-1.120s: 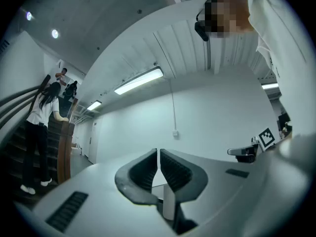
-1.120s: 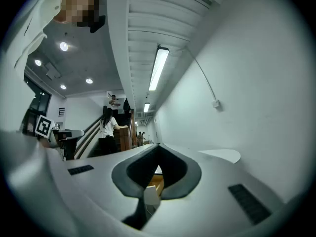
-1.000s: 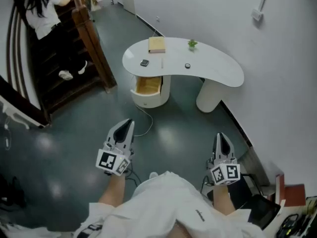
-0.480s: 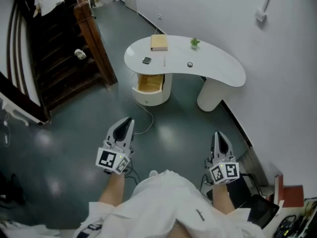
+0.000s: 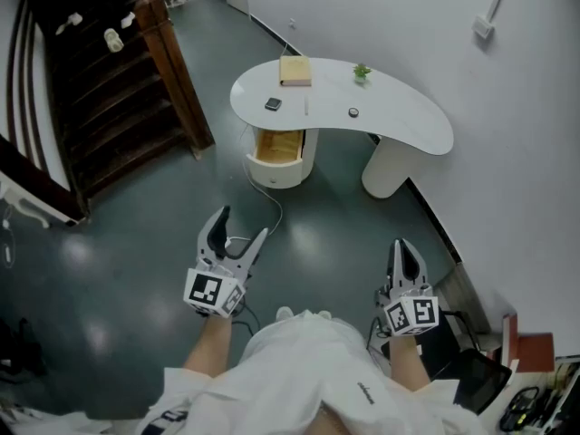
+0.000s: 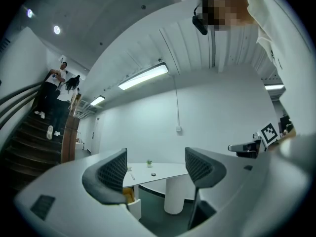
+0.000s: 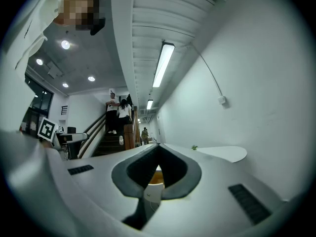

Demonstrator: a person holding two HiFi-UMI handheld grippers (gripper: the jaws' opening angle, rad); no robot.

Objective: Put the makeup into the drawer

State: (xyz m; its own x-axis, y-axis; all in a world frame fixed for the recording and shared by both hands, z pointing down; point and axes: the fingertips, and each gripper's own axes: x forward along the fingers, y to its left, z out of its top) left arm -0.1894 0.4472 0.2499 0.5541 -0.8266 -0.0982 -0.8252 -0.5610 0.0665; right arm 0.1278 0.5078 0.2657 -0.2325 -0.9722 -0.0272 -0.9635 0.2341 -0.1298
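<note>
Left gripper has just sprung its jaws wide apart, nothing between them, and the figure on the staircase has climbed nearly out of the head view! Right gripper holds its jaws together, empty. Well ahead, the makeup sits on the white table: a small dark case, a thin stick, a round pot. The drawer below stands open. A cable loops across the open grey floor; the stair post stands left of the table, wall close on the right

White shirt; pale grey grippers carry black-and-white marker cubes.
</note>
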